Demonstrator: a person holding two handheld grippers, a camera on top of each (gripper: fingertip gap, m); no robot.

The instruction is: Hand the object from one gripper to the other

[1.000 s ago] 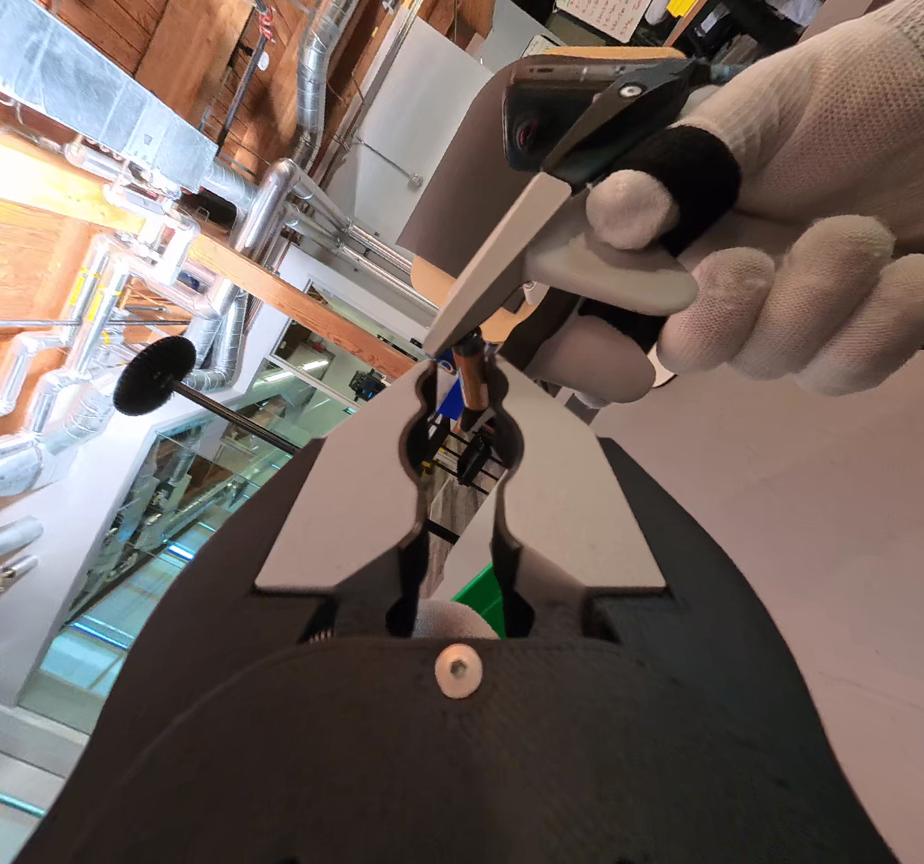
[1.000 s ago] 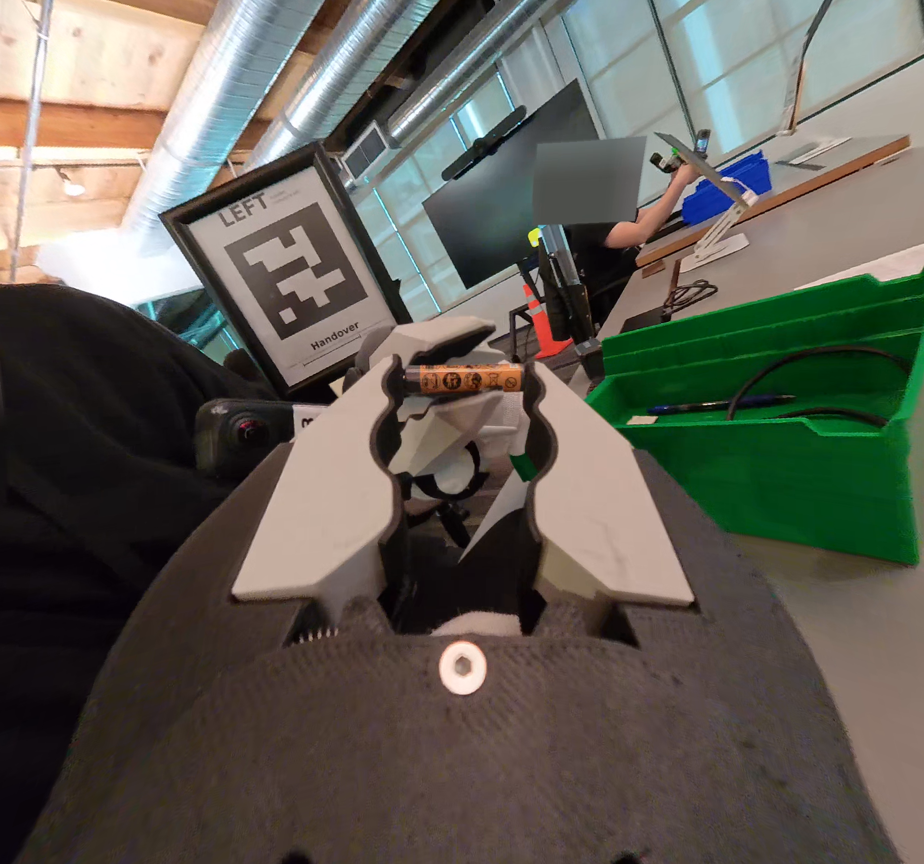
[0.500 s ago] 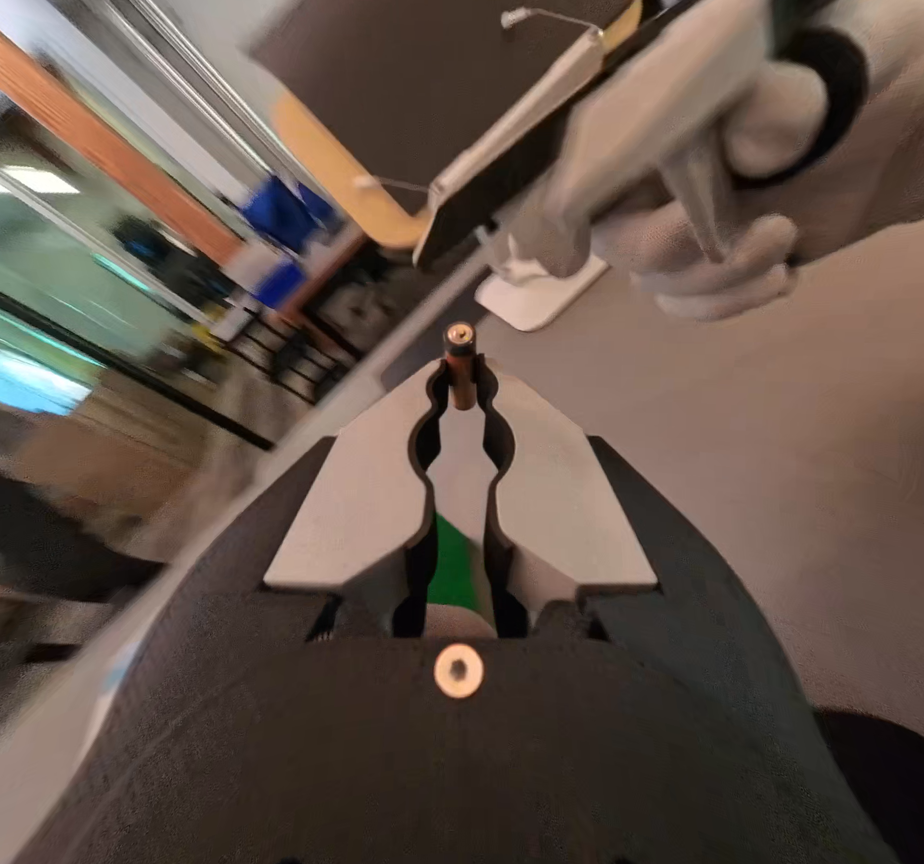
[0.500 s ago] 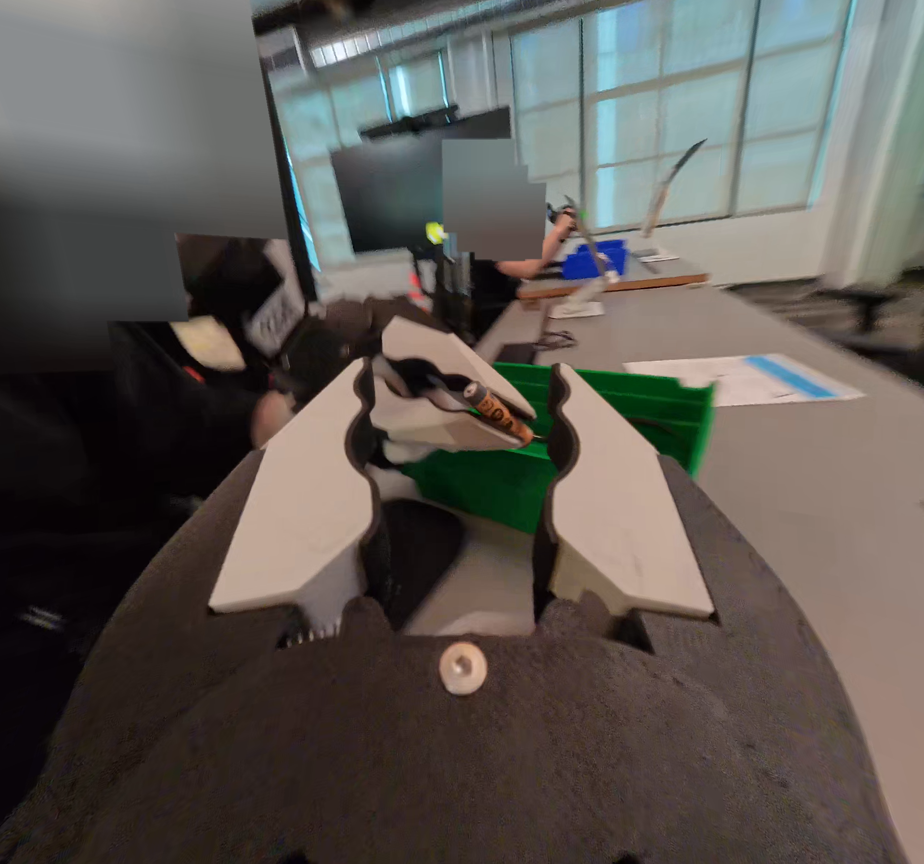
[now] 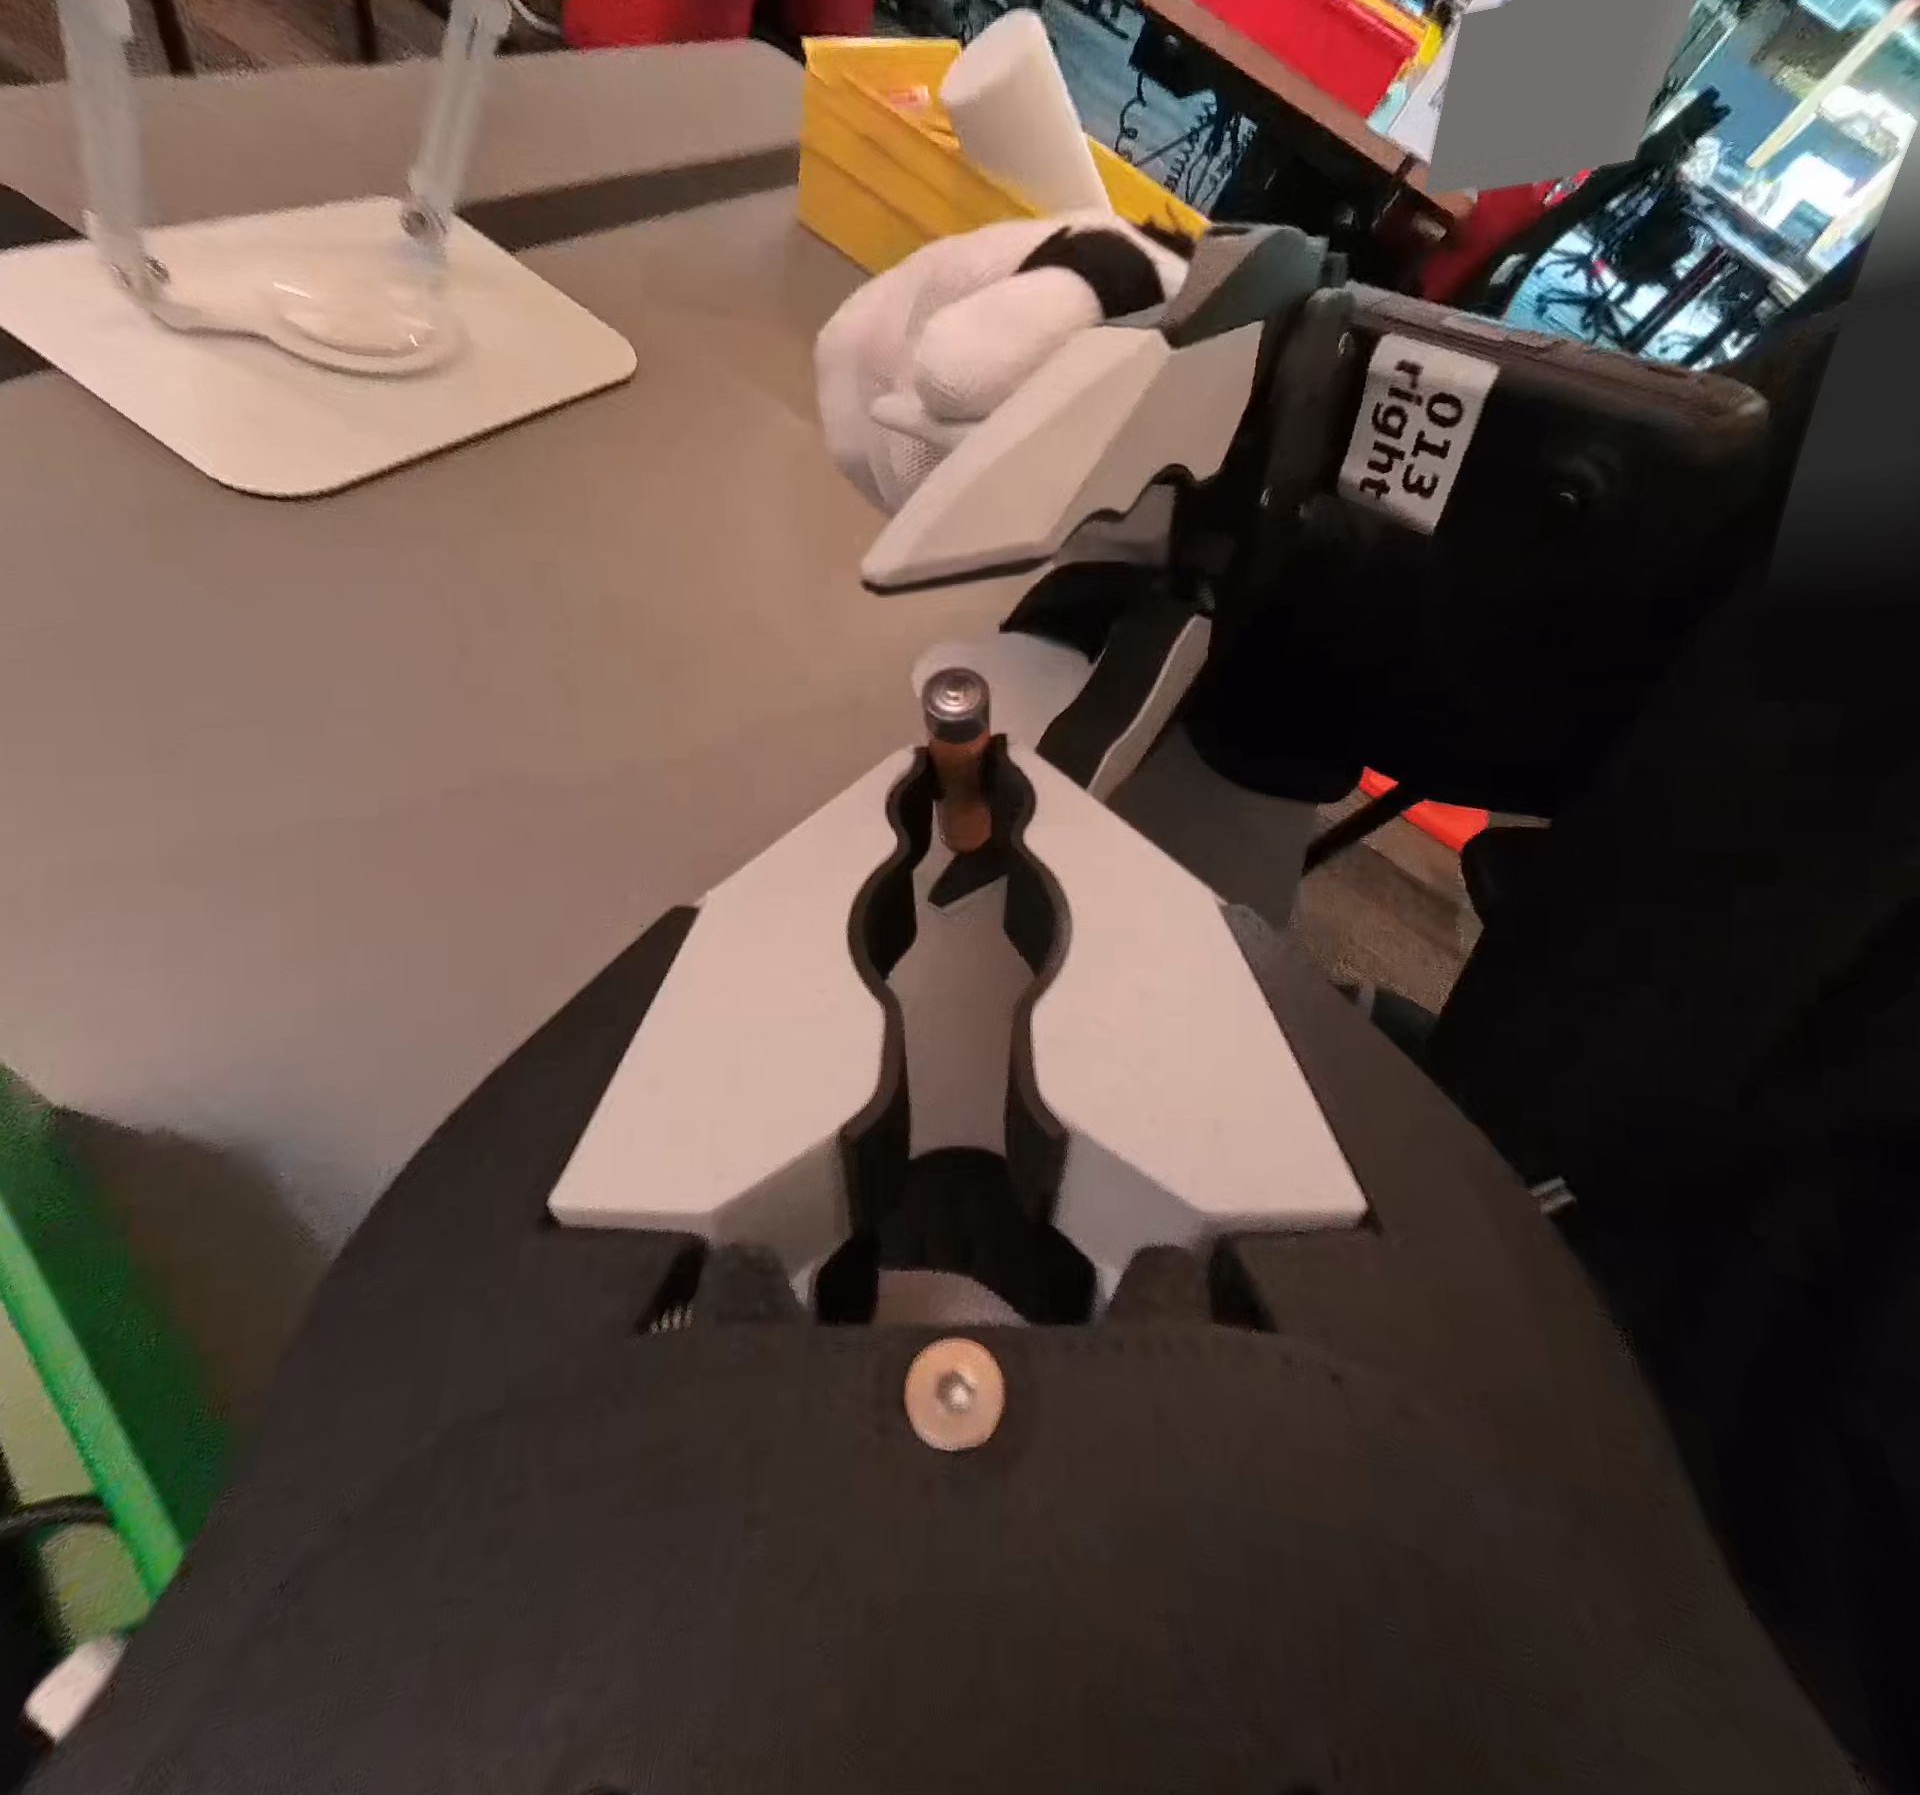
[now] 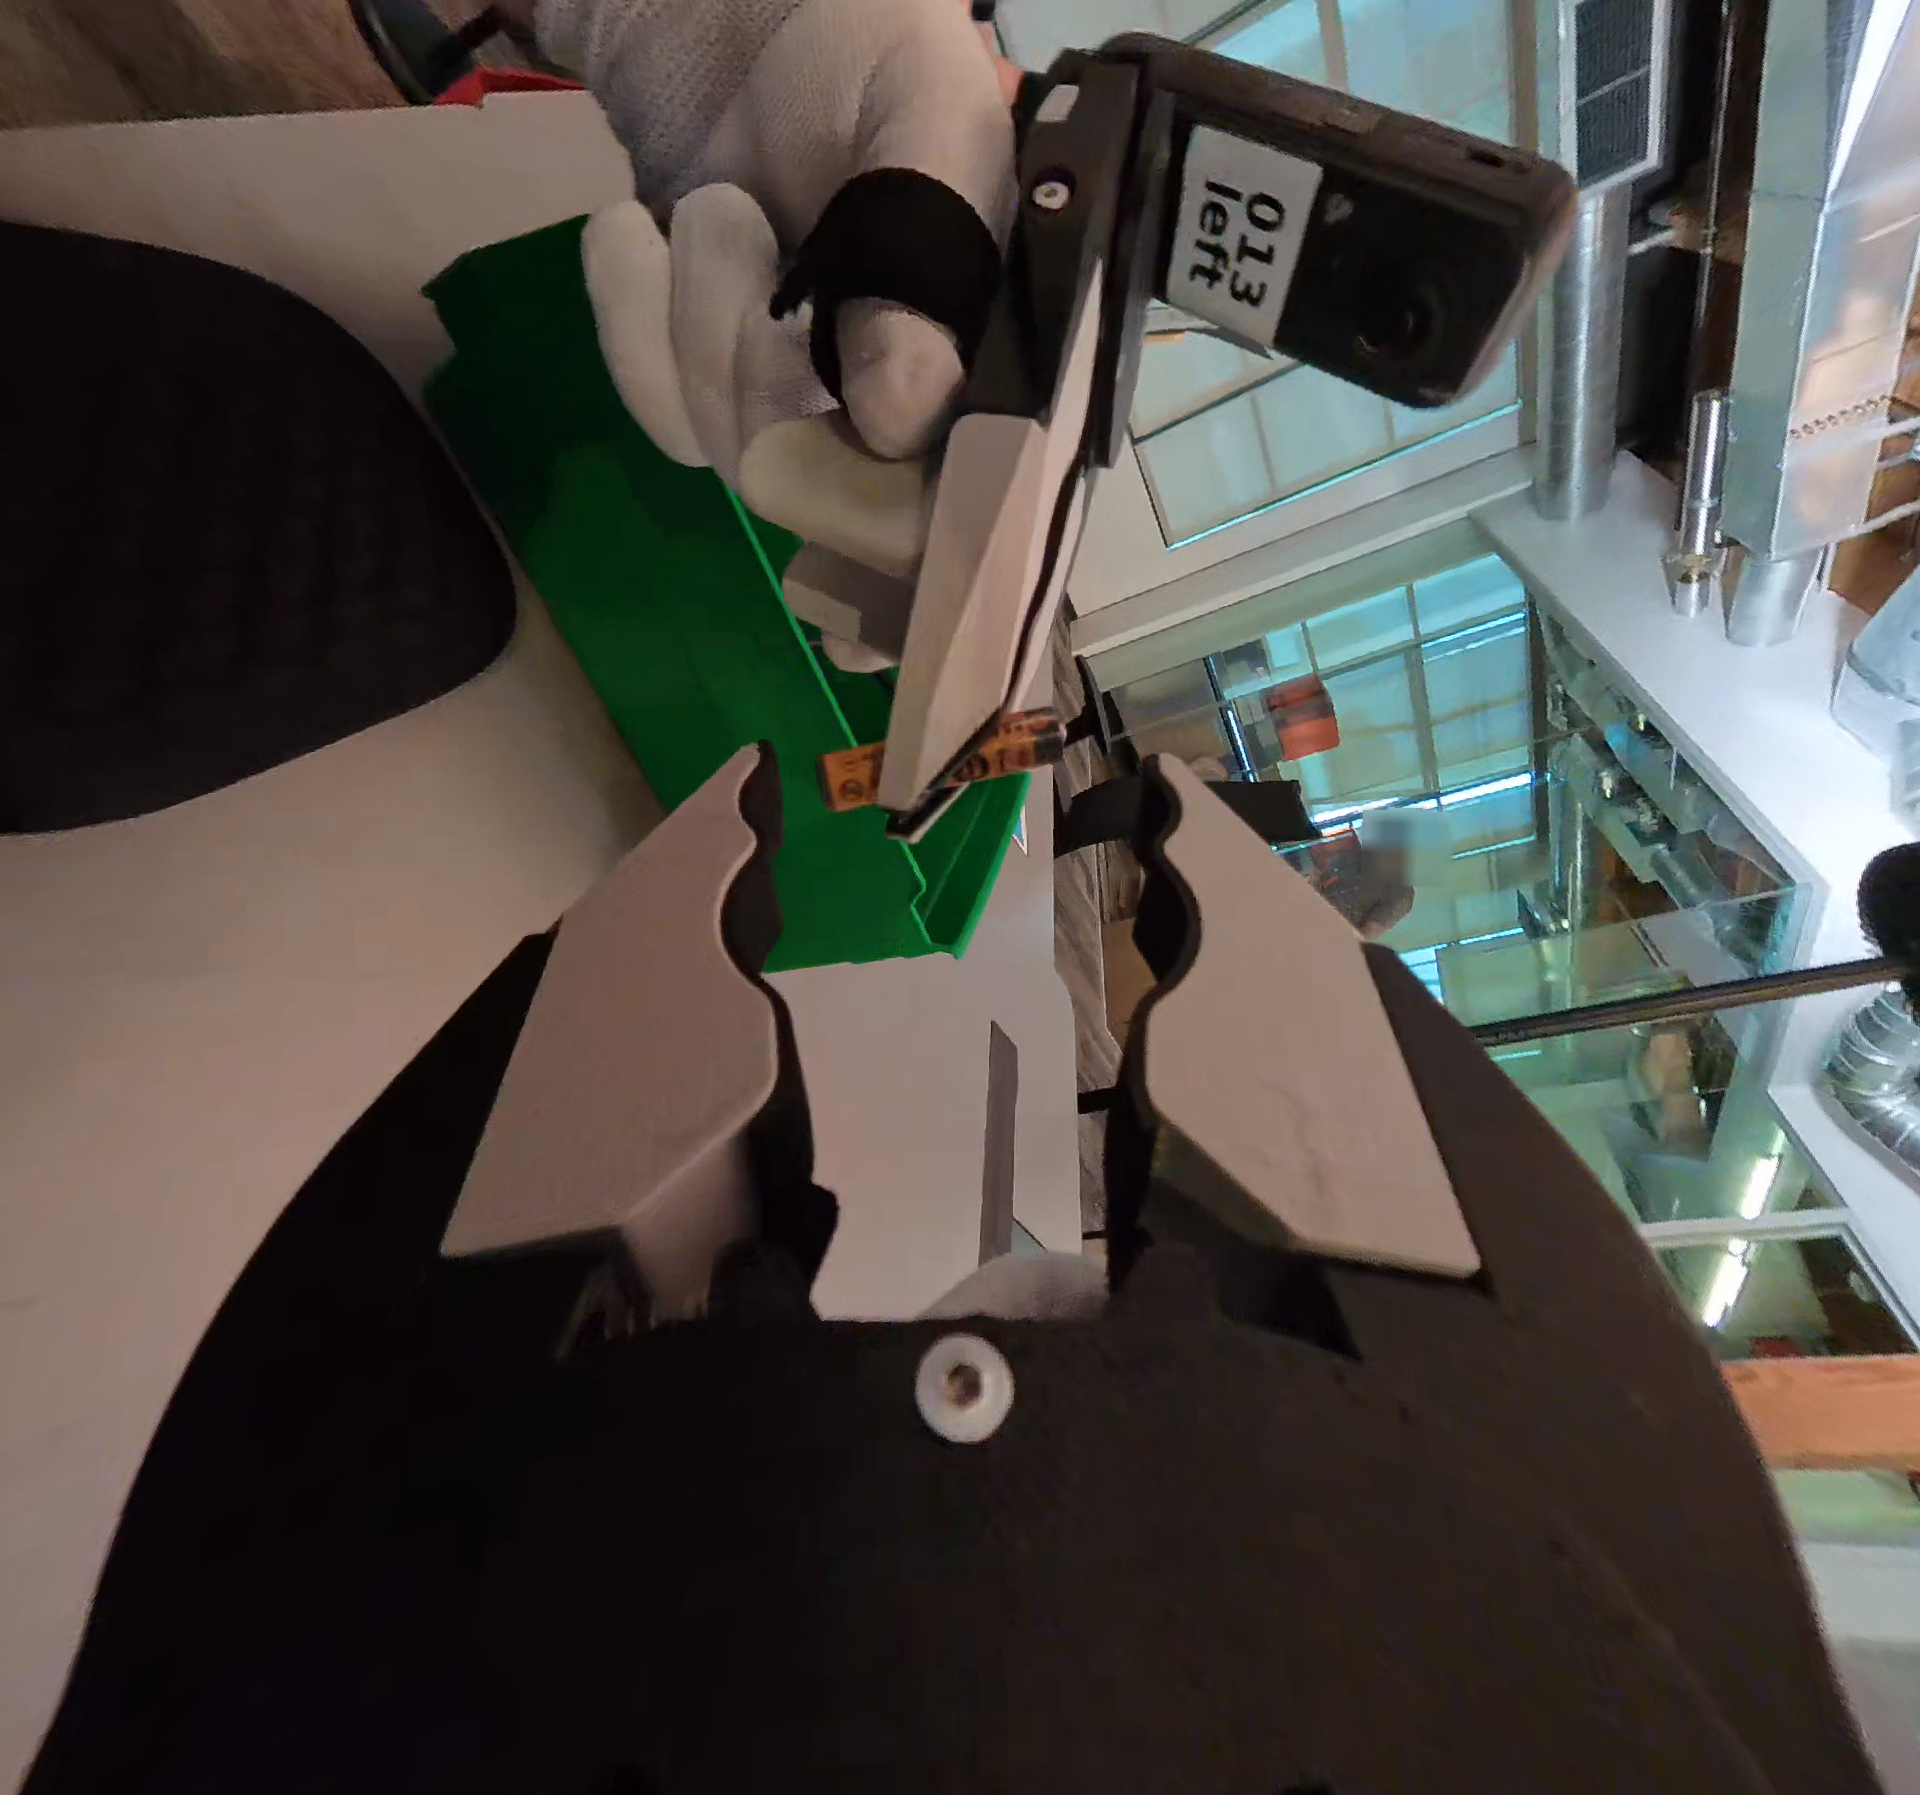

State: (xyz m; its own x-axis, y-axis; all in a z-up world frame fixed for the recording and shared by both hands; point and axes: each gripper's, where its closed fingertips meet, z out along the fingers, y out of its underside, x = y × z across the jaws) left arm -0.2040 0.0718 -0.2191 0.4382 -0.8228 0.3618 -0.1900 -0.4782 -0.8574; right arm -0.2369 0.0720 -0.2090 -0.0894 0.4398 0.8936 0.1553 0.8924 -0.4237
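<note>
We see our right gripper (image 6: 956, 789) spread wide, empty, just below the battery (image 6: 1013, 746). Above the battery, our left gripper (image 6: 925, 789) pinches it; the green bin (image 6: 665, 602) lies behind.

Daylight poured through the windows (image 6: 1351, 311), bright and even; edges bowed with wide-angle distortion, and the green bin (image 5: 94, 1413) smeared into blur.

— How are the grippers built?
— On the left gripper (image 5: 961, 789) and the right gripper (image 6: 956, 789), pale grey fingers with wavy black inner edges are set in a black textured body, with one round pale screw at its centre.
— And the hands?
— White knit gloves (image 6: 748, 83) are worn, with a black strap over one finger; a white label is stuck on each black camera.
</note>
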